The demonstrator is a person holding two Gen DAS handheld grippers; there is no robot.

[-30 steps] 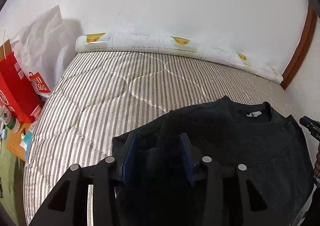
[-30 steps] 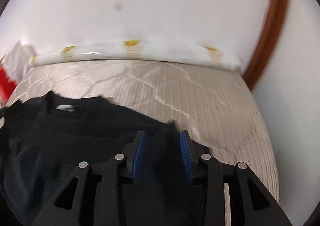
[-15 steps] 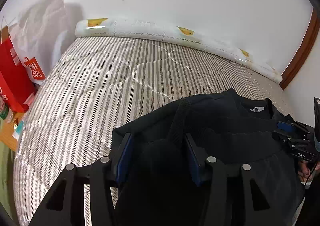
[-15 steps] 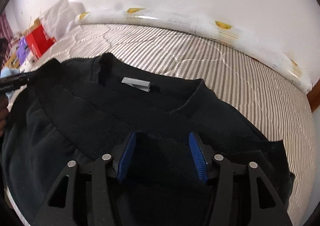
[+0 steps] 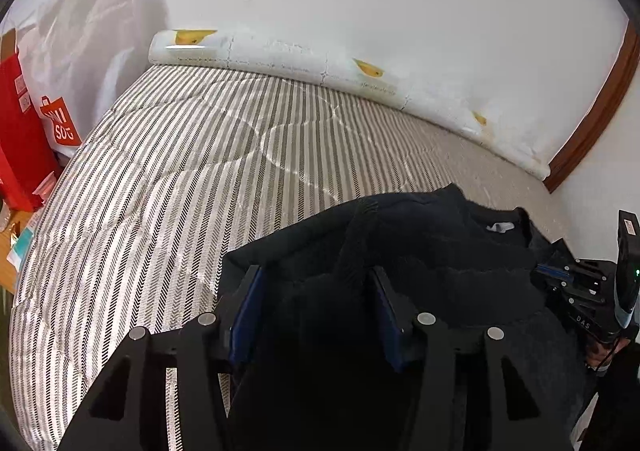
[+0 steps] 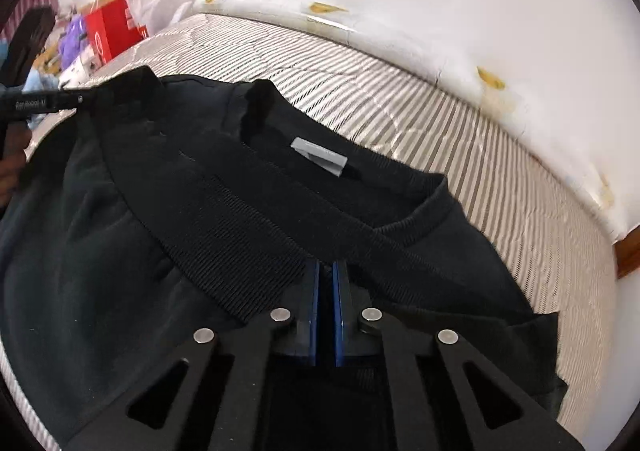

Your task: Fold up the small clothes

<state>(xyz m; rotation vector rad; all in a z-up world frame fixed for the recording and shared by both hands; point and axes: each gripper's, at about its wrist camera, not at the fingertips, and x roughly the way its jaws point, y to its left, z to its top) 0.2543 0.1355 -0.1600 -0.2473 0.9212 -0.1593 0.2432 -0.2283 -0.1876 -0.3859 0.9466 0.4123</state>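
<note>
Left gripper [image 5: 316, 307]: jaws spread wide, blue pads apart, black fabric bunched in the gap between them but not pinched. Right gripper [image 6: 326, 283]: pads clamped nearly together on the ribbed hem band of the black sweatshirt [image 6: 200, 211].

Sweatshirt lies on the striped quilted mattress [image 5: 180, 171], spread ahead of and under both sets of jaws. Collar with grey neck label [image 6: 320, 157] just beyond the right jaws.

Far past the jaws: rolled white mat [image 5: 320, 67] along the wall. Red shopping bag [image 5: 20, 131] off the mattress, left of the left jaws.
</note>
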